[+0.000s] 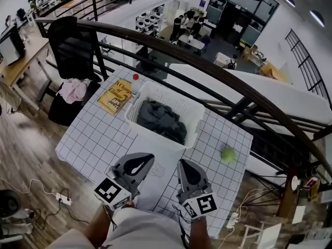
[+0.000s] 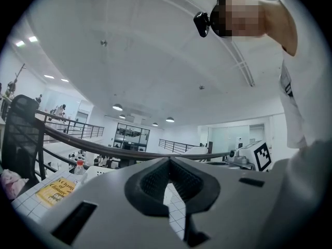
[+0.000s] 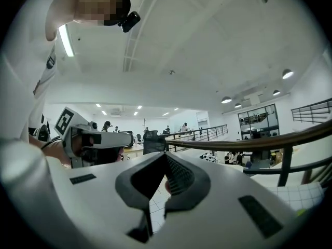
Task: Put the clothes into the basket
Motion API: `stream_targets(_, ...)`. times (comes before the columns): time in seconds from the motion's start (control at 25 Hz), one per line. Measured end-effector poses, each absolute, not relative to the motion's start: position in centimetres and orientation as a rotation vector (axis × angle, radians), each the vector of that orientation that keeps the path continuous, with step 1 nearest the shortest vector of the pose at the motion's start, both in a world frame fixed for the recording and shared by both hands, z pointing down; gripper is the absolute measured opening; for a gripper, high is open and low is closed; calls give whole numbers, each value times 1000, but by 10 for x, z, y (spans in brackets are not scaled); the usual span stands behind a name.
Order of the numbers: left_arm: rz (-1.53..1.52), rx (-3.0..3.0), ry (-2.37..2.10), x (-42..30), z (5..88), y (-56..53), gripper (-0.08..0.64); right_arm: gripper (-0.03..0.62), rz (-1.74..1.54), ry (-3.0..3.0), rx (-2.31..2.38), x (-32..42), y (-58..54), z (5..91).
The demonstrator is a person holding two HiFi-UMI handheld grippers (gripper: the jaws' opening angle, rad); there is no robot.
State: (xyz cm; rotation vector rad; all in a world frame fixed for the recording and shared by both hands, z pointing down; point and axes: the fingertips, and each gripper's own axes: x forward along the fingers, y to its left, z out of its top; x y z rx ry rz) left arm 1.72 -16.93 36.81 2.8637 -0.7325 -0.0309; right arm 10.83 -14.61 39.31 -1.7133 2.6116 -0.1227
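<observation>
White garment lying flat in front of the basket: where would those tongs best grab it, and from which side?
Probably at its near edge, from the person's side: the white garment lies spread flat on the table, so only an edge gives something to pinch, and the basket borders its far side.

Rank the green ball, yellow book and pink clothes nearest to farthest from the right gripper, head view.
From the right gripper:
1. Green ball, on the table, just to its right.
2. Yellow book, at the table's far left edge.
3. Pink clothes, off the table, farther left.
</observation>
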Motion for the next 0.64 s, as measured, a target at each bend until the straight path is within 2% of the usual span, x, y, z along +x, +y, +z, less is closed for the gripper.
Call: stream_targets(0.64,-20,2857,-742,16,373,-172,5,16,-115,2640,-1714,107,-147,394)
